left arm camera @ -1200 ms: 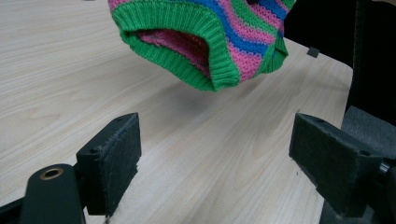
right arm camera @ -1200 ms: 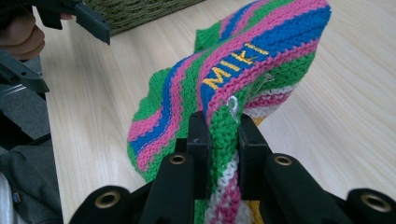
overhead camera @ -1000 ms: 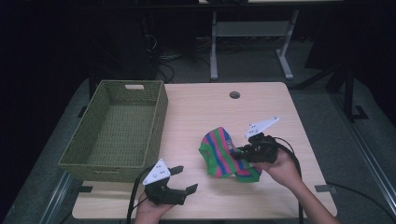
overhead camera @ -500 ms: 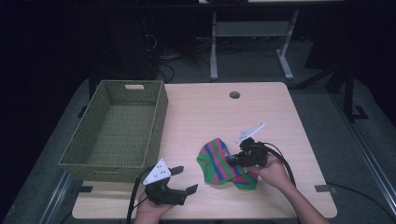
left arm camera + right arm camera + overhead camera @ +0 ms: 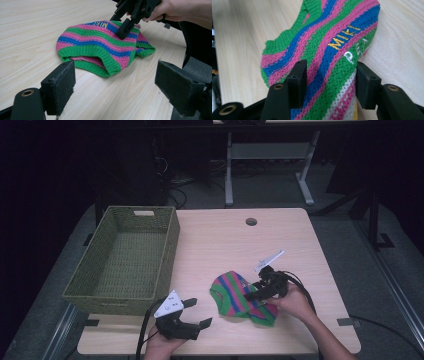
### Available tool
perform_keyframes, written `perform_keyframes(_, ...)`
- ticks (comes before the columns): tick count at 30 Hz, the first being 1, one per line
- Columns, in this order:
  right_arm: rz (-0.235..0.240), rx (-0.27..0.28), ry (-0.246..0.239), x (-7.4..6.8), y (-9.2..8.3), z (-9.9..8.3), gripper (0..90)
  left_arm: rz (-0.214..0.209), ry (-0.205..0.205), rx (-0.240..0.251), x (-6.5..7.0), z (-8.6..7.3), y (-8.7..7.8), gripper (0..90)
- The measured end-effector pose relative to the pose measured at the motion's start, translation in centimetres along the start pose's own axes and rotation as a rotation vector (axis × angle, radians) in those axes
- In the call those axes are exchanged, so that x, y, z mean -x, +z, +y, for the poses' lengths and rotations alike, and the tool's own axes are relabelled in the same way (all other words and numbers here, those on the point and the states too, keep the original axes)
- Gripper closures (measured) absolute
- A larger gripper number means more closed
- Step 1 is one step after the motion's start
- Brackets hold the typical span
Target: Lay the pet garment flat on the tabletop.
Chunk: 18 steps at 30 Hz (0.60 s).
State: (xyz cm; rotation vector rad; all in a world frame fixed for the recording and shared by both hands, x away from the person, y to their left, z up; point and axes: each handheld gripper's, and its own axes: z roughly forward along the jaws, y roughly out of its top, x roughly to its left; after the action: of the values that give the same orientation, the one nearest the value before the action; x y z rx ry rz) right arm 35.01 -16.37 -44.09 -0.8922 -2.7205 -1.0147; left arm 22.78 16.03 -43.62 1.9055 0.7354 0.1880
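Wood table (image 5: 220, 240): wicker basket (image 5: 125, 260) left, knit garment (image 5: 235, 295) centre.

Lab, dark room, lone worktable (image 5: 220, 235), floor cables (image 5: 185, 195)

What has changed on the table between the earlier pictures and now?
The right claw came down toward the person, laying the striped knit garment flat on the table. Its jaws have just been opening, the knit between them. The left claw, open, and the wicker basket stayed put.
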Motion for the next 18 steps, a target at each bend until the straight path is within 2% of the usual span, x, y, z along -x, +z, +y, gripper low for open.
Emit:
perform_keyframes(5, -0.021, 0.021, -0.006, -0.2, -1.5, 0.2, 41.3, -0.004, 0.008, -0.001, 0.0, 0.0, 0.1, 16.4)
perform_keyframes(8, -0.018, 0.073, 0.003, -0.5, -2.6, 0.3, 41.2, -0.006, 0.001, -0.006, 0.0, 0.0, 0.2, 16.4)
perform_keyframes(13, -0.015, 0.072, -0.034, -1.5, -3.4, 0.6, 40.8, -0.009, 0.004, -0.006, 0.1, 0.0, 0.3, 16.4)
perform_keyframes(18, 0.011, 0.059, -0.074, -2.9, -3.1, 1.0, 40.6, -0.007, 0.007, -0.007, 0.1, 0.0, 0.2, 16.4)
